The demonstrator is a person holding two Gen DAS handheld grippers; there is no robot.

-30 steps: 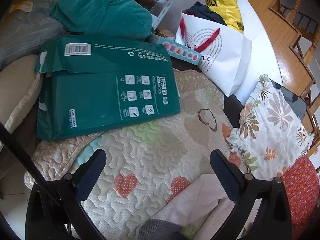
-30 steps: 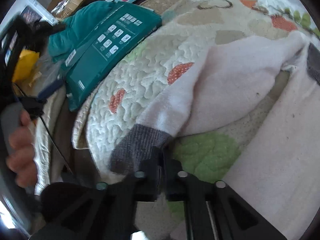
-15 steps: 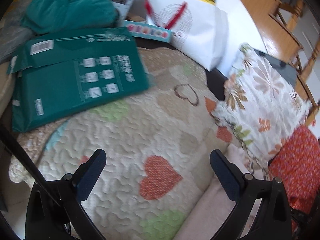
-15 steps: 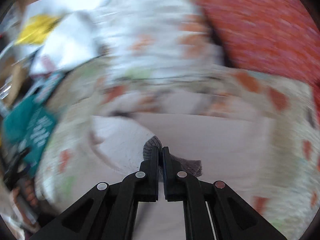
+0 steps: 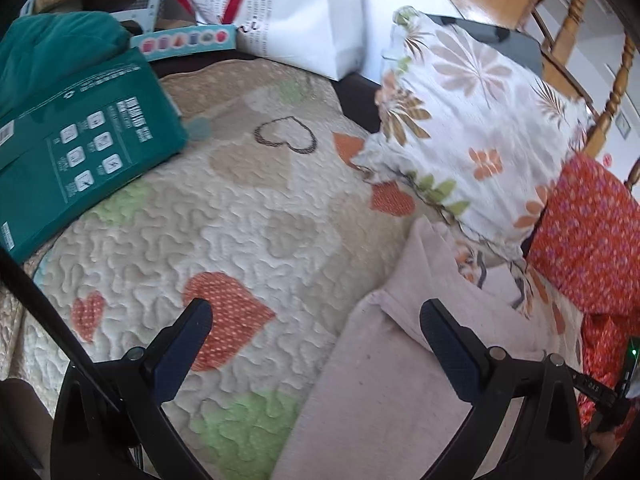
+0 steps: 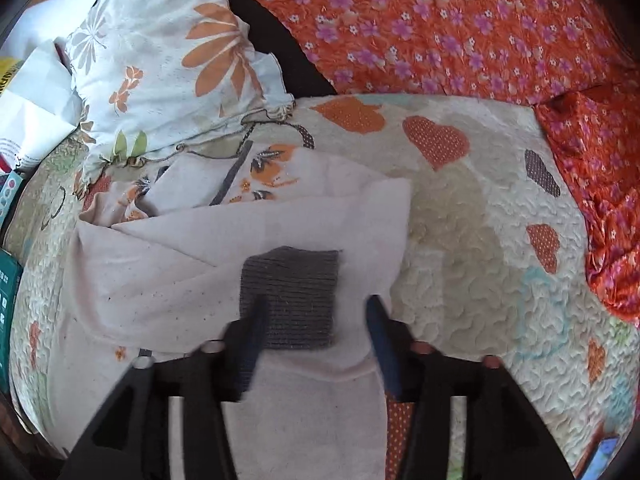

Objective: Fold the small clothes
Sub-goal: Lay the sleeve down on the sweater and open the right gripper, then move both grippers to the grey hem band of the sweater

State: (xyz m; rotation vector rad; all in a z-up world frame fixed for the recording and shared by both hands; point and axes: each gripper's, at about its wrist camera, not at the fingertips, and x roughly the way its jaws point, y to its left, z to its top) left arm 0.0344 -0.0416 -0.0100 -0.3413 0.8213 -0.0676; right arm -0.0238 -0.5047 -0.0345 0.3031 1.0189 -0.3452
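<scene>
The right gripper (image 6: 316,320) had carried the grey cuff (image 6: 290,298) across the pale pink garment (image 6: 160,276); its fingers were opening, releasing the folded sleeve; the left gripper (image 5: 316,338) stood wide, empty.

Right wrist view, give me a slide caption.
Right claw opening above the grey cuff of a pale pink garment on a heart-patterned quilt.

My left gripper (image 5: 316,330): black curved frame, dark blue pads, silver screws, thin black cable alongside. My right gripper (image 6: 316,320) has the same black frame and blue pads.
</scene>
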